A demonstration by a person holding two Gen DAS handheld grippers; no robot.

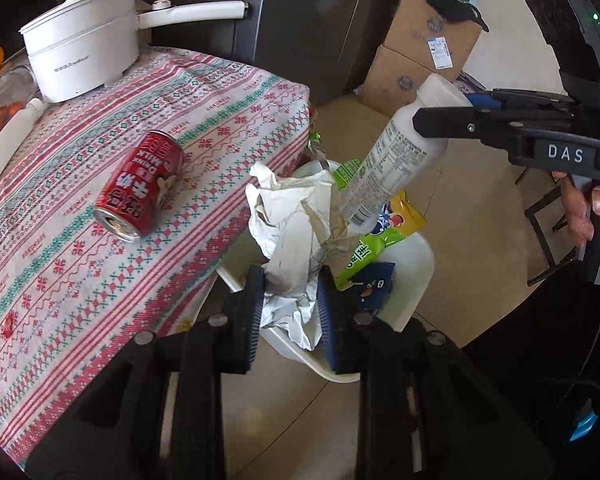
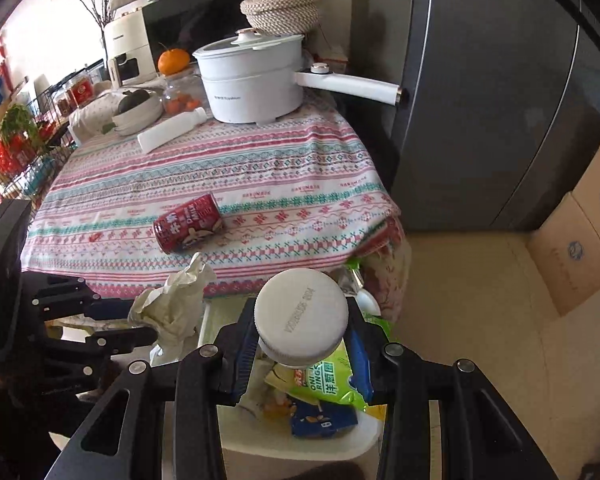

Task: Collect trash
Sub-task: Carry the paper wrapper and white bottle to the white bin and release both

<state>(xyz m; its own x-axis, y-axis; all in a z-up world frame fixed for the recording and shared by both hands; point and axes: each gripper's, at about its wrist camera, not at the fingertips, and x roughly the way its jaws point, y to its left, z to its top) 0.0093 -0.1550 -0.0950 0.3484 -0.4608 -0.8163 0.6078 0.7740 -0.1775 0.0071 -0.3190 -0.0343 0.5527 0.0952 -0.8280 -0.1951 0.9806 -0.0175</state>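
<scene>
Left gripper was clamped on a wad of crumpled paper, held over the white bin beside the table. On the striped cloth a red milk can lay on its side, well apart from both tools, with a white pot and a white tube farther back. Right gripper pinched a white bottle near its cap, base tilted down into the bin, probably touching the green snack bag and blue wrapper there.
</scene>
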